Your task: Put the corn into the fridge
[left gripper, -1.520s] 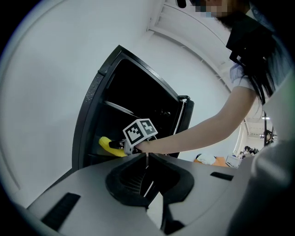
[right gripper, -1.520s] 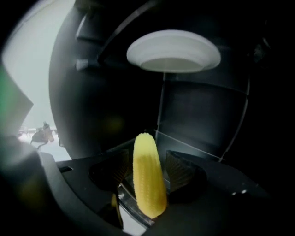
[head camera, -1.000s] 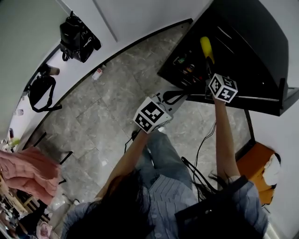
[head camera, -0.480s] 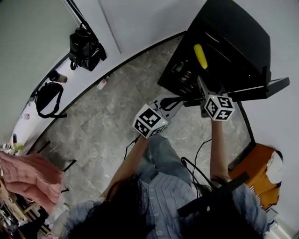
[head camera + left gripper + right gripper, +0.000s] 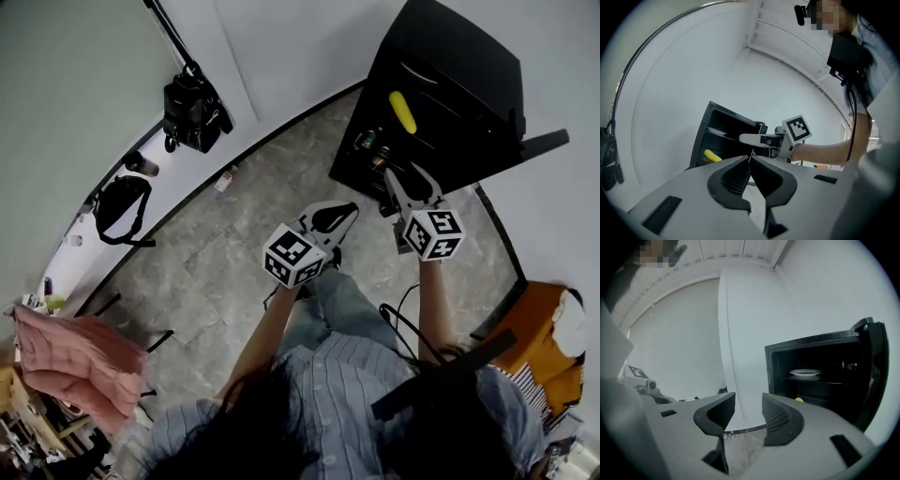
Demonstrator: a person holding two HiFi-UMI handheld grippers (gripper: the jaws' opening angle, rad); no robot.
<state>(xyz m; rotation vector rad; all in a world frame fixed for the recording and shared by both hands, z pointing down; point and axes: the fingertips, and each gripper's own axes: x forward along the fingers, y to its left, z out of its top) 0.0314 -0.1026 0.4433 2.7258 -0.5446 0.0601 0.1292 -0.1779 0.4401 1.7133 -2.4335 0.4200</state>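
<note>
The corn [image 5: 402, 112] already lies on a shelf inside the open black mini fridge [image 5: 469, 66], at about one o'clock in the head view, and neither tool touches it. Your right tool [image 5: 406, 178] hangs in front of the opening, at about six o'clock from the corn and well apart from it. Its jaws have just been closing partway, and the right gripper view shows them parted with only floor and wall between them, so it is released and empty. Your left tool [image 5: 339, 214] sits at about eight o'clock from the right one, its jaw tips clenched together on nothing. A white plate [image 5: 805, 372] rests on the shelf above the corn, and the fridge door [image 5: 876, 376] stands swung out at three o'clock in the right gripper view. The placing looks done to me; what seems left is to back clear and, if you want it shut, close the door. Keep both tools out of the opening and out of the door's swing. Push the door on its outer face near the free edge with the flat of a tool rather than pinching it. Swing it slowly, and check that the corn does not roll toward the shelf's front edge.
</note>
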